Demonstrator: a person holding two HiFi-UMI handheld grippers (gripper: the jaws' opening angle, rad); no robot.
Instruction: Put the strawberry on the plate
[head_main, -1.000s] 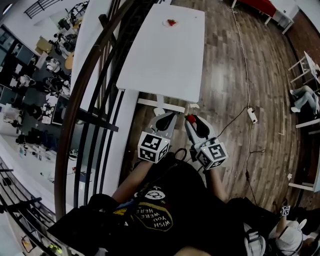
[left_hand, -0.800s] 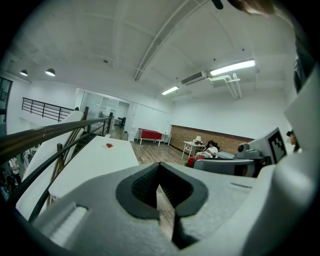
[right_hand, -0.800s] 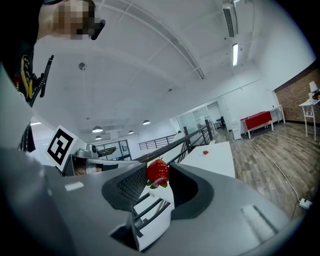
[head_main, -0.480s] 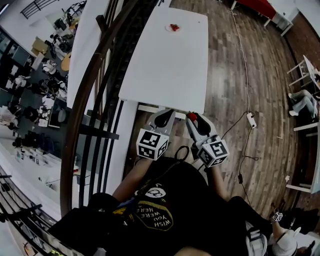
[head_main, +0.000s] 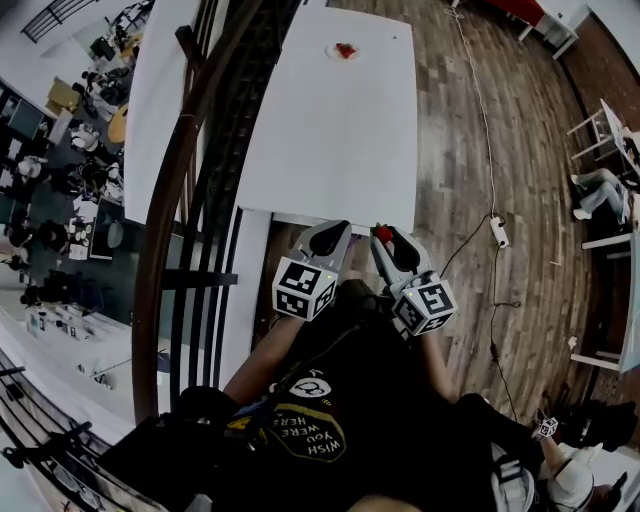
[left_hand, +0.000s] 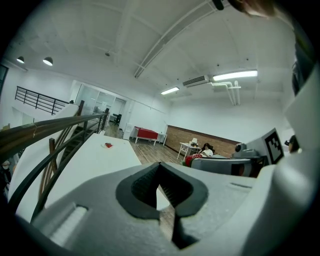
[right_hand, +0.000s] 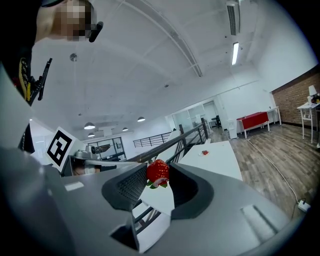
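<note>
A red strawberry (right_hand: 158, 172) with green leaves sits between the tips of my right gripper (right_hand: 158, 176), which is shut on it. In the head view this gripper (head_main: 384, 236) hovers at the near edge of the long white table (head_main: 330, 140), the strawberry (head_main: 383, 233) at its tip. A small white plate (head_main: 343, 50) stands at the table's far end with another red strawberry on it; the same plate (right_hand: 204, 152) shows small in the right gripper view. My left gripper (head_main: 328, 232) is beside the right one, its jaws (left_hand: 159, 167) shut with nothing between them.
A dark stair railing (head_main: 190, 200) runs along the table's left side, with a lower floor beyond it. On the wooden floor to the right lie a cable and a white power strip (head_main: 496, 232). A person (head_main: 603, 190) sits at the far right.
The table's near edge has come closer to both grippers, which now reach it. The strawberry stays held in the right gripper.
</note>
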